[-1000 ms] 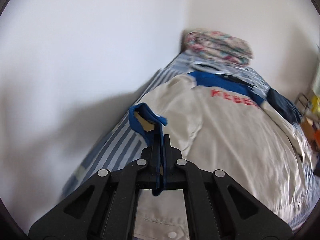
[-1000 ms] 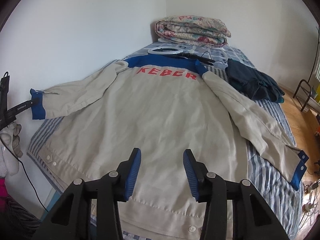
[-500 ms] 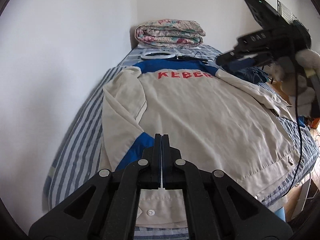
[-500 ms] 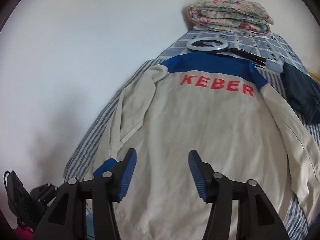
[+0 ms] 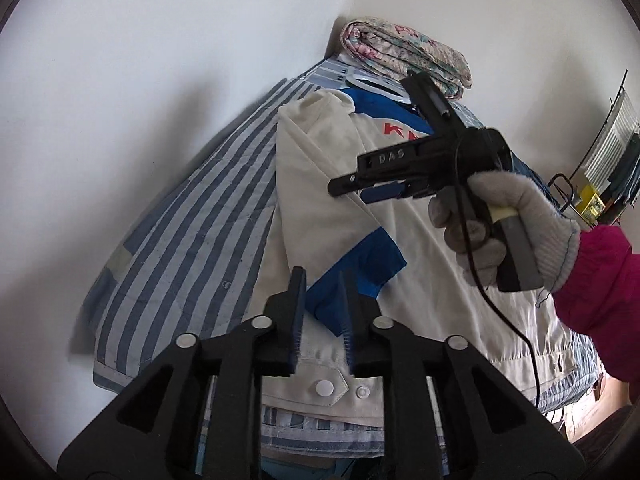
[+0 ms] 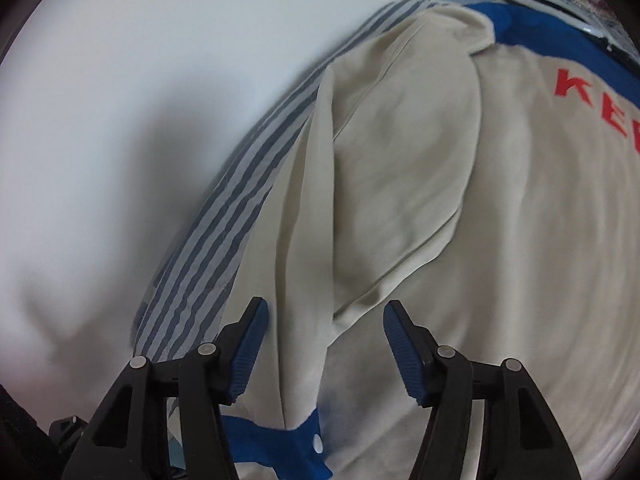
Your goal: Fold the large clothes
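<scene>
Progress check: the cream cotton work jacket with blue yoke and red lettering (image 5: 352,184) lies back-up on the blue-and-white striped bed (image 5: 192,216), filling the middle of the left wrist view. One sleeve (image 6: 384,184) is already folded in over the body, and its blue cuff (image 5: 356,272) sits low centre, just above the hem snaps.

Left claw (image 5: 322,312): jaws opening, cuff in the gap but the pads aren't pressing it, so released.

Right claw (image 5: 360,192), in a grey knit-gloved hand (image 5: 504,224) with a magenta sleeve (image 5: 600,280), hangs over the folded sleeve at centre right of the left view. From its own camera the jaws straddle the sleeve's crease at bottom centre, closing, with no contact visible. Not gripping.

Done: roughly one sleeve fold. Can't see the other sleeve now, so its state is unknown. Left, by my read: second sleeve if not done, side panels in, then hem up to collar. Early stage.

A folded floral quilt (image 5: 404,56) sits at the top of the frame, clear of the work.
</scene>
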### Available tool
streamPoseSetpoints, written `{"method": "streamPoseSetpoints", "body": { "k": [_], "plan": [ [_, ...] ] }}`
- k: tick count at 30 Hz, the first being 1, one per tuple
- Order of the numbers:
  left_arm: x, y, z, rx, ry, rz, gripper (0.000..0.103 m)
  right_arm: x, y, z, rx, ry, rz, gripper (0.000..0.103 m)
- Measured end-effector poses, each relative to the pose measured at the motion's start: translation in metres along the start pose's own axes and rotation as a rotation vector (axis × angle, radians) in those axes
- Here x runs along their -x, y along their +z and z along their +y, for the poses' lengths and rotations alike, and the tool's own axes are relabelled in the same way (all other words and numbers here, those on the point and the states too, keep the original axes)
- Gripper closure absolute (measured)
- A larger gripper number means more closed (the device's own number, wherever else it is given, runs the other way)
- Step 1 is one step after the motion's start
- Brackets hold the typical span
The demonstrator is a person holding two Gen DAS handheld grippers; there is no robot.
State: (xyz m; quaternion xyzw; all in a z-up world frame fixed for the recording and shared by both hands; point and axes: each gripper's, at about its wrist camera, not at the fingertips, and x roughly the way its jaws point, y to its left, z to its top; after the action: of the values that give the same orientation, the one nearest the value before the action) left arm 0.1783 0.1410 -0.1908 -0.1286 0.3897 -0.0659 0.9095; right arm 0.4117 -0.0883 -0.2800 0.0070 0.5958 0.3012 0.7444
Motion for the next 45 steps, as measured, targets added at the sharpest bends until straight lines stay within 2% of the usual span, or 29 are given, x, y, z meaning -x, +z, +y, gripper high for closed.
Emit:
{"method": "streamPoseSetpoints", "body": {
  "k": [1,2,4,5,9,12,15,16,18,21,23,25,26,29,30,31,33,35,36,37,38,39,40,42,45],
  "plan": [
    [0.001,0.001,0.0,0.004,-0.001,-0.005,0.073,-0.006,-0.002,0.002,-0.001,0.029,0.015,0.056],
    [0.002,0.001,0.0,0.008,-0.003,-0.007,0.073,-0.009,-0.005,0.005,0.003,0.051,0.023,0.065],
    [0.003,0.003,0.0,0.014,-0.007,-0.005,0.073,-0.009,-0.01,0.011,0.016,0.073,0.029,0.098],
    [0.004,0.004,-0.001,0.014,-0.007,-0.006,0.073,-0.005,-0.014,0.015,0.018,0.077,0.021,0.101],
    [0.008,0.007,0.0,0.015,-0.012,-0.017,0.073,0.035,-0.029,0.025,-0.002,0.102,-0.074,0.102],
    [0.011,0.007,0.003,0.036,-0.029,-0.019,0.073,0.08,-0.047,0.016,-0.077,0.169,-0.166,0.103],
    [0.01,0.006,0.003,0.058,-0.054,-0.004,0.072,0.128,-0.087,-0.007,-0.17,0.226,-0.266,0.103],
    [0.008,0.005,0.003,0.07,-0.069,0.01,0.067,0.139,-0.103,-0.02,-0.222,0.252,-0.293,0.102],
    [0.0,0.003,0.002,0.098,-0.106,0.043,0.057,0.146,-0.134,-0.043,-0.317,0.251,-0.31,0.102],
    [-0.017,0.0,-0.003,0.148,-0.172,0.114,0.055,0.142,-0.173,-0.082,-0.412,0.205,-0.264,0.1],
    [-0.029,-0.002,-0.008,0.175,-0.207,0.153,0.055,0.138,-0.191,-0.103,-0.475,0.178,-0.233,0.094],
    [-0.044,-0.005,-0.014,0.203,-0.239,0.207,0.055,0.135,-0.202,-0.118,-0.479,0.145,-0.226,0.073],
    [-0.052,-0.009,-0.016,0.219,-0.256,0.236,0.055,0.135,-0.206,-0.123,-0.479,0.141,-0.22,0.072],
    [-0.075,-0.022,-0.024,0.267,-0.292,0.32,0.055,0.136,-0.21,-0.13,-0.448,0.126,-0.192,0.057],
    [-0.082,-0.026,-0.028,0.276,-0.304,0.344,0.055,0.136,-0.212,-0.131,-0.434,0.117,-0.184,0.041],
    [-0.087,-0.031,-0.032,0.284,-0.315,0.361,0.055,0.135,-0.213,-0.131,-0.419,0.115,-0.179,0.035],
    [-0.1,-0.037,-0.042,0.3,-0.339,0.396,0.055,0.128,-0.215,-0.135,-0.397,0.144,-0.161,0.036],
    [-0.109,-0.044,-0.055,0.299,-0.352,0.42,0.055,0.125,-0.225,-0.131,-0.376,0.179,-0.136,0.041],
    [-0.113,-0.046,-0.061,0.29,-0.356,0.421,0.055,0.116,-0.224,-0.13,-0.367,0.19,-0.12,0.05],
    [-0.115,-0.048,-0.066,0.278,-0.357,0.418,0.055,0.113,-0.226,-0.127,-0.36,0.203,-0.097,0.064],
    [-0.116,-0.048,-0.071,0.266,-0.361,0.411,0.055,0.109,-0.227,-0.126,-0.359,0.215,-0.075,0.069],
    [-0.117,-0.048,-0.074,0.261,-0.371,0.405,0.063,0.11,-0.235,-0.123,-0.362,0.23,-0.064,0.081],
    [-0.12,-0.047,-0.076,0.263,-0.393,0.415,0.098,0.108,-0.237,-0.122,-0.374,0.258,-0.059,0.089],
    [-0.121,-0.044,-0.074,0.288,-0.399,0.418,0.101,0.11,-0.24,-0.122,-0.421,0.329,-0.07,0.093],
    [-0.096,-0.028,-0.066,0.287,-0.409,0.348,0.102,0.123,-0.245,-0.117,-0.479,0.472,-0.12,0.093]
  ]
}}
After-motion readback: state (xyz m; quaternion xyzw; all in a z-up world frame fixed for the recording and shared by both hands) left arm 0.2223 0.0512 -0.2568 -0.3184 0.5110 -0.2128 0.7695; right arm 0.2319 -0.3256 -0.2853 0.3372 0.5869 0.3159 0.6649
